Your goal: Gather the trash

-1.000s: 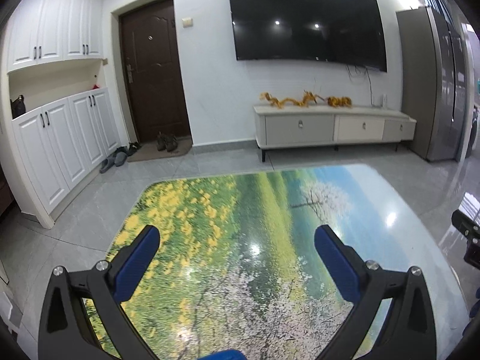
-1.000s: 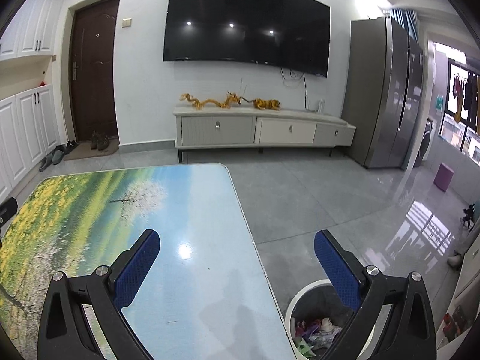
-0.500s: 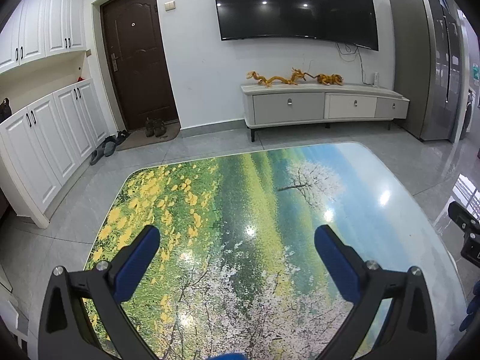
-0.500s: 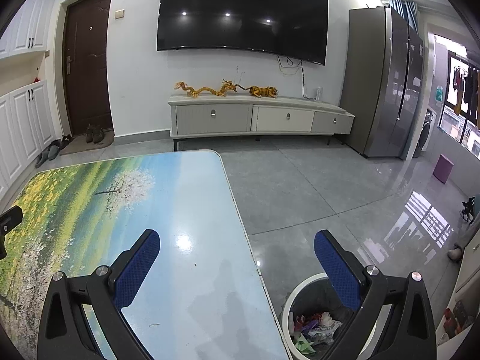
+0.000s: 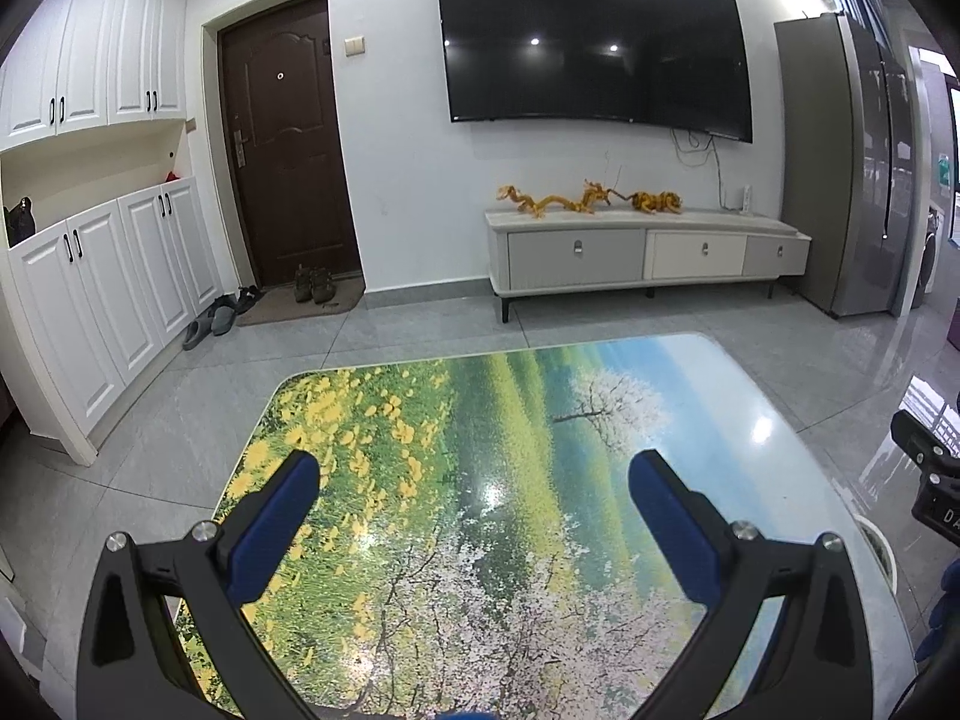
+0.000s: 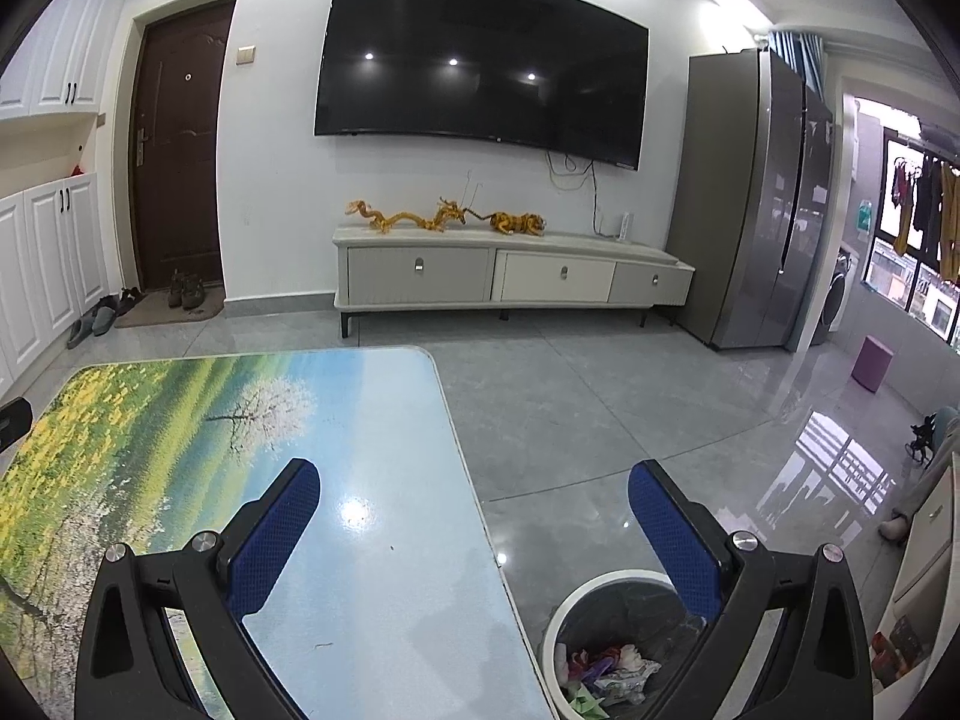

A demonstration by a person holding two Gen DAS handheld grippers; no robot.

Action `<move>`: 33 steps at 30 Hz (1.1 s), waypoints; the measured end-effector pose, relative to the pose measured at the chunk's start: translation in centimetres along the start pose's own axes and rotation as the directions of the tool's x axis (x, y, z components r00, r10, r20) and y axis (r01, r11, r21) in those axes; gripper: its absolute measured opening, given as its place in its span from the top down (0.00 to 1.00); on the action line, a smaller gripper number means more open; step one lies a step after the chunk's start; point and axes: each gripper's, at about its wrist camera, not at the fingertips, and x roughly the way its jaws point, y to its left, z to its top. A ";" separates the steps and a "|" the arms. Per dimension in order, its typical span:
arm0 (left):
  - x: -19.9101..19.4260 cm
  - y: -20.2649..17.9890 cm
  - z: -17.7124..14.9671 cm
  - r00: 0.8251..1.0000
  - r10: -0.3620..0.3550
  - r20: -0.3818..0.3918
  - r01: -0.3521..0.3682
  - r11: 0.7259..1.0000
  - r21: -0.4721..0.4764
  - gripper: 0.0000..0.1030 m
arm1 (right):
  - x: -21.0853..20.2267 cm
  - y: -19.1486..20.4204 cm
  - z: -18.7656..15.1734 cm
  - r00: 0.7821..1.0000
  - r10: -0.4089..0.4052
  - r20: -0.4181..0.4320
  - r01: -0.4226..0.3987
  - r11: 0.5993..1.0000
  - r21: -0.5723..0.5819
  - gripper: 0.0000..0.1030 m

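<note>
My left gripper is open and empty above a table printed with a flower landscape. My right gripper is open and empty over the table's right edge. A white-rimmed trash bin with a dark liner stands on the floor right of the table, below my right gripper; crumpled paper trash lies inside it. The bin's rim also shows in the left wrist view, where part of the right gripper shows at the right edge. No trash shows on the table.
A white TV cabinet with gold dragon figures stands against the far wall under a wall TV. A grey fridge is at the right, white cupboards at the left, shoes by the brown door. Grey tiled floor surrounds the table.
Both grippers have drawn back and tilted up, so the table's far edge sits lower in both views. More of the bin shows in the right wrist view. Both stay open and empty.
</note>
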 end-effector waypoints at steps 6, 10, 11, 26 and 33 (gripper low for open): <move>-1.6 0.3 0.0 1.000 -0.002 0.028 0.002 1.000 -0.001 0.00 | -1.7 0.2 0.4 0.999 -0.003 0.040 0.003 1.000 -0.016 0.00; -2.2 0.5 -0.1 0.999 0.000 0.038 0.000 1.000 -0.002 0.00 | -2.3 0.4 0.4 0.998 0.000 0.055 0.002 1.000 -0.026 0.00; -2.2 0.6 -0.1 0.999 0.000 0.038 0.000 1.000 -0.002 0.00 | -2.4 0.4 0.3 0.998 0.001 0.056 0.001 1.000 -0.027 0.00; -2.2 0.0 -0.3 1.000 -0.003 0.022 0.003 1.000 0.007 0.00 | -1.8 0.4 -0.3 0.999 -0.009 0.037 0.010 1.000 -0.012 0.00; -1.4 0.4 -0.1 1.000 -0.008 0.004 0.008 1.000 0.002 0.00 | -1.6 0.5 -0.4 1.000 -0.012 0.028 0.013 1.000 -0.016 0.00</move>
